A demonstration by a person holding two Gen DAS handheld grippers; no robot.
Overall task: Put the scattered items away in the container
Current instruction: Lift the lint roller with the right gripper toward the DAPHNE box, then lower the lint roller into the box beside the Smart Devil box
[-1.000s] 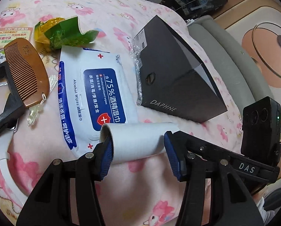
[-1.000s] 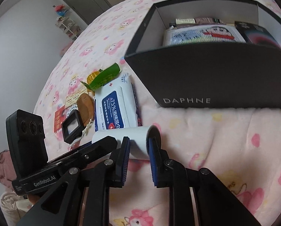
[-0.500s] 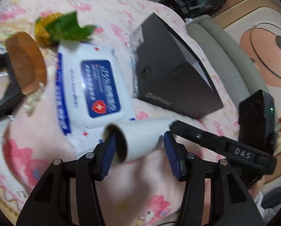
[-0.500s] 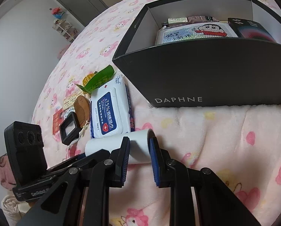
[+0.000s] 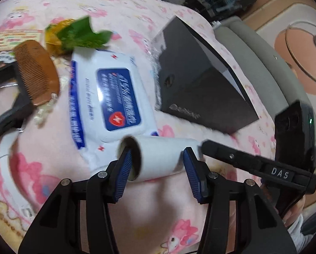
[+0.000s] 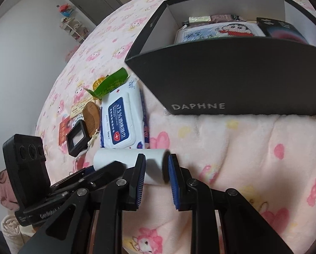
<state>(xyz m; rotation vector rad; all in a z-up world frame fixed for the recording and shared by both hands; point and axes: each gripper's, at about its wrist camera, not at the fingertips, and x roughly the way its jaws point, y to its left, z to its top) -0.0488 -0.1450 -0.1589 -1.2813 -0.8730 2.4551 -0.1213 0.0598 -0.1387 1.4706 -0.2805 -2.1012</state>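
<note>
A white paper roll point(image 5: 162, 154) point(image 6: 115, 156) is held just above the pink blanket, in front of the black DAPHNE box point(image 6: 242, 80) point(image 5: 200, 84). My right gripper point(image 6: 156, 156) is shut on the roll's right end, and one of its fingers point(image 5: 206, 146) shows in the left wrist view. My left gripper point(image 5: 156, 150) stands open, wider than it grips; the roll lies across just beyond its tips. A wipes pack point(image 5: 111, 97) point(image 6: 124, 122), a brown comb point(image 5: 37, 74) point(image 6: 92, 114) and a green-yellow wrapper point(image 5: 77, 31) point(image 6: 109, 82) lie left of the box.
The box holds a cartoon-printed pack point(image 6: 221, 31) and a dark carton point(image 6: 280, 29). A black square frame point(image 6: 76, 137), a white band point(image 5: 7, 169) and printed cards point(image 5: 9, 38) lie at the far left. The grey bed edge point(image 5: 263, 59) runs behind the box.
Both grippers and the roll have risen from beside the wipes pack. More of the box's inside now shows in the right wrist view. Neither gripper's gap has changed.
</note>
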